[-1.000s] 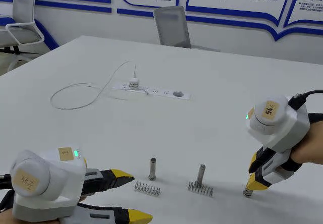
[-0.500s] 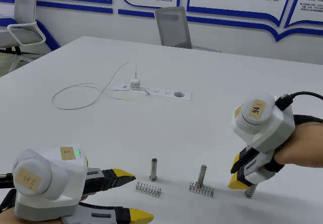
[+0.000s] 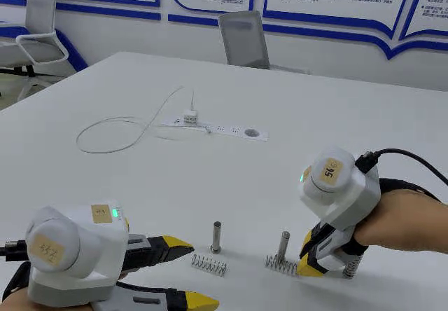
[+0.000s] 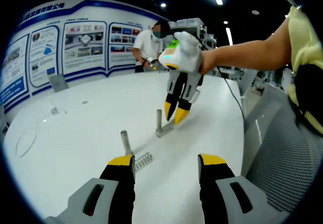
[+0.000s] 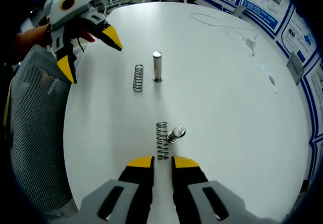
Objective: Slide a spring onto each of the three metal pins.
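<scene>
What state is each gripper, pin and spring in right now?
Left gripper: open, empty.
Right gripper: jaws slightly apart, empty.
Left pin: upright, bare.
Middle pin: upright, bare.
Right pin: carries third spring.
Left spring: lying flat.
Middle spring: lying flat beside middle pin.

Three springs: left spring (image 3: 209, 265) and middle spring (image 3: 278, 263) flat, right spring (image 3: 352, 265) upright. Two bare metal pins: left pin (image 3: 216, 237), middle pin (image 3: 283, 246). Two grippers: left gripper (image 3: 201, 274), right gripper (image 3: 309, 258). Two chairs: grey chair (image 3: 243, 38), white chair (image 3: 38, 17). One power strip (image 3: 224, 129), one white cable (image 3: 112, 125).
</scene>
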